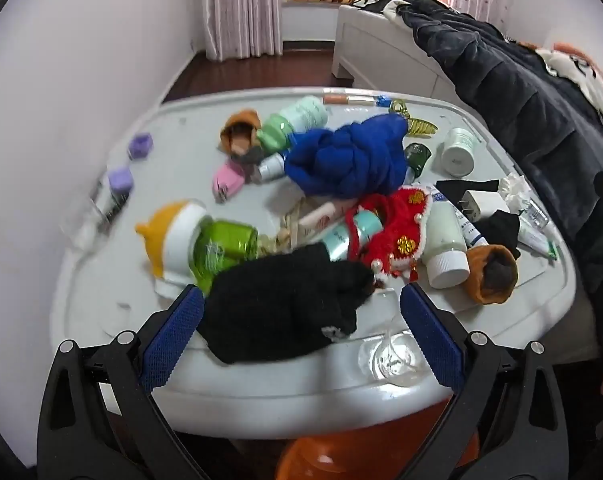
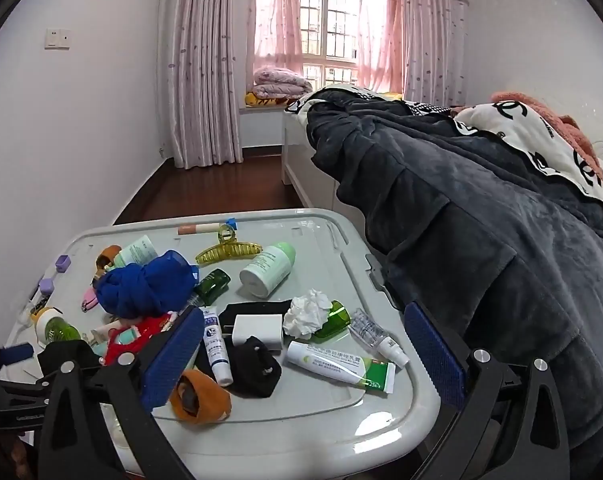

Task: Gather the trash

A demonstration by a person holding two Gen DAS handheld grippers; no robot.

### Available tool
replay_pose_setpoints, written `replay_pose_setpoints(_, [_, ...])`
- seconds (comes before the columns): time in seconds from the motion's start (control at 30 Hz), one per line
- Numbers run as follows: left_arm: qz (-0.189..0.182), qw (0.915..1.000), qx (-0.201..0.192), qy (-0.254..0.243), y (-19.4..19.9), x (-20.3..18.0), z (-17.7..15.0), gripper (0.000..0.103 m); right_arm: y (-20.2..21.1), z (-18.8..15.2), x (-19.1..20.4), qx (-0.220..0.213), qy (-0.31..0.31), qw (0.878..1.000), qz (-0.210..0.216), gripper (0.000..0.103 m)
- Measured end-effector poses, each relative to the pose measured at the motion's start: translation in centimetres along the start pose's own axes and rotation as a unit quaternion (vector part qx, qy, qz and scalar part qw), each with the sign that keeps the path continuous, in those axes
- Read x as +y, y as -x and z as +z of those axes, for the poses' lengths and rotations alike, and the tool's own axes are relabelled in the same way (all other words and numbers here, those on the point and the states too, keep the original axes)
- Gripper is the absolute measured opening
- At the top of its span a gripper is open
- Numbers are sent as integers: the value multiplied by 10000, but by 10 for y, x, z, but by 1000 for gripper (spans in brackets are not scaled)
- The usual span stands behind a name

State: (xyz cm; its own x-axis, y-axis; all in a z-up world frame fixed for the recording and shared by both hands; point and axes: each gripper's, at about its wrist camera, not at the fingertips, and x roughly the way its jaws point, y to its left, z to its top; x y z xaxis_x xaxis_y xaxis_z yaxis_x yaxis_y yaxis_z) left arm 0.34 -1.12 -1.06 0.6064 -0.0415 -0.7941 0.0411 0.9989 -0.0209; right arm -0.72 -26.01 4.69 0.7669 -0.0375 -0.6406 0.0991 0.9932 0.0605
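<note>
No collection is evidenced: the crumpled tissue point(image 2: 306, 314) remains on the tabletop point(image 2: 321, 408) (among toiletries). Left gripper point(image 1: 301, 320) and right gripper point(image 2: 303, 350) fingers are spread wide, nothing held.

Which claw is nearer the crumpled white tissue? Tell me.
Right. The right claw is open with the crumpled white tissue just ahead, between its fingers. The left claw is open over the black sock, the tissue far off to its right.
</note>
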Motion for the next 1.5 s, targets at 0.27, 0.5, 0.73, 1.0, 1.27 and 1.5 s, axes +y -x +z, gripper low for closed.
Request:
replay_pose_setpoints(0.27, [302, 9992, -245, -58, 10, -25, 45, 96, 2, 6, 11, -134, 152, 9998, 50, 99])
replay_pose_setpoints(0.5, [418, 9987, -282, 71, -4, -30, 51, 96, -2, 3, 15, -146, 316, 9994, -15, 99])
replay_pose_setpoints(0.73, [521, 9983, -247, 37, -11, -29, 46, 96, -6, 1, 20, -106, 376, 9992, 18, 99])
replay_pose_setpoints(1.0, [537, 9984, -147, 87, -15, -25, 42, 96, -5, -1, 22, -109, 452, 9989, 63, 99])
replay_pose_setpoints(1.27, [606, 9981, -128, 43, -17, -28, 39, 96, -4, -2, 22, -73, 444, 9989, 88, 99])
replay_pose_setpoints(1.5, [632, 9979, -107, 99, -17, -26, 39, 96, -8, -2, 24, 84, 447, 9986, 258, 99])
